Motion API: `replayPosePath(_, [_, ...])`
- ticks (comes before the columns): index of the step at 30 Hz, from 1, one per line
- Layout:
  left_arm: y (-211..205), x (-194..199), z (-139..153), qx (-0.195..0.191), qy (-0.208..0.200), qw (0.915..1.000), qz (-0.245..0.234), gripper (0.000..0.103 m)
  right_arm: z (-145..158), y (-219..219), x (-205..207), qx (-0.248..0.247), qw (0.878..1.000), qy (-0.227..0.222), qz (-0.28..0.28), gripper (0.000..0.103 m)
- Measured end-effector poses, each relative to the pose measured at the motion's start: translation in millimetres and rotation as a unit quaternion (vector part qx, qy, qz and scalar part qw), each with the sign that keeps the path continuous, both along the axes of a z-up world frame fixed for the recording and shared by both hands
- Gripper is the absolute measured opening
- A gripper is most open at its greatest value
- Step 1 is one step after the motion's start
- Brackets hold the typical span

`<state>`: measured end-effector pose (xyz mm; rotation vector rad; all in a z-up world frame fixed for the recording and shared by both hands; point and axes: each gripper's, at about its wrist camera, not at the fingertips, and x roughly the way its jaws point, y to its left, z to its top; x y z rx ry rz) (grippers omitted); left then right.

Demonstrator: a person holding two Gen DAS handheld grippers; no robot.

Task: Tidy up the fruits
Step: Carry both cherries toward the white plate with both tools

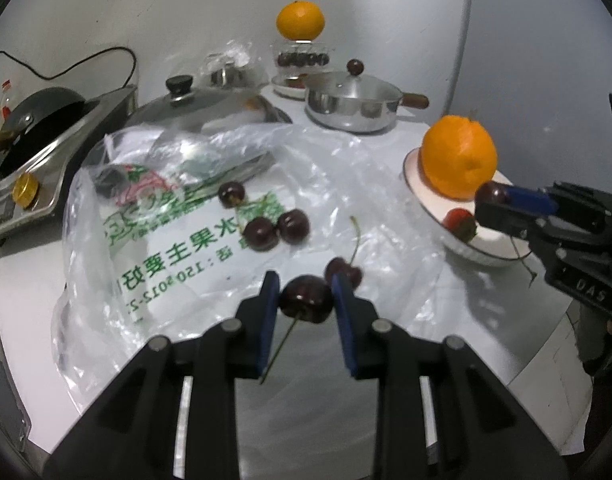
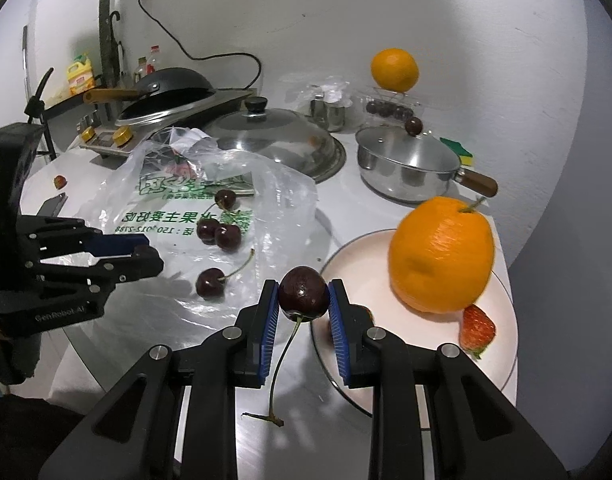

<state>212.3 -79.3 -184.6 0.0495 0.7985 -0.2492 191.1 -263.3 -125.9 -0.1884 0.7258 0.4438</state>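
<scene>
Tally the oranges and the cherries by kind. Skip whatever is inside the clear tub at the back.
Cherries: 6 (four on the plastic bag, one in the left gripper, one in the right gripper)
Oranges: 2 (one on the plate, one atop the clear tub)
Total: 8

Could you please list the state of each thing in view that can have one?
Left claw: shut on a cherry.
Right claw: shut on a second cherry, beside the plate's rim.
Plate: holds an orange and a strawberry.
Plastic bag: flat, four loose cherries on it.
Saucepan: lid on.
Big glass lid: resting on the counter.
</scene>
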Motion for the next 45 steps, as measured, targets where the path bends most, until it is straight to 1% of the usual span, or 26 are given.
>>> replayPosePath(17, [-49.1, 5.3, 19.1, 0.007, -0.013, 0.9994, -0.032, 0.029, -1.3, -57.1, 0.4, 0.013, 0.999, -0.003, -0.040, 0.027])
replayPosePath(33, [-105.9, 8.9, 20.3, 0.004, -0.007, 0.9970, -0.078, 0.029, -17.0, -101.7, 1.8, 0.024, 0.998, 0.010, -0.064, 0.027])
replayPosePath(45, [-145.7, 13.1, 13.7, 0.000, 0.004, 0.9934, -0.115, 0.029, -27.0, -117.3, 6.4, 0.029, 0.997, 0.021, -0.065, 0.027])
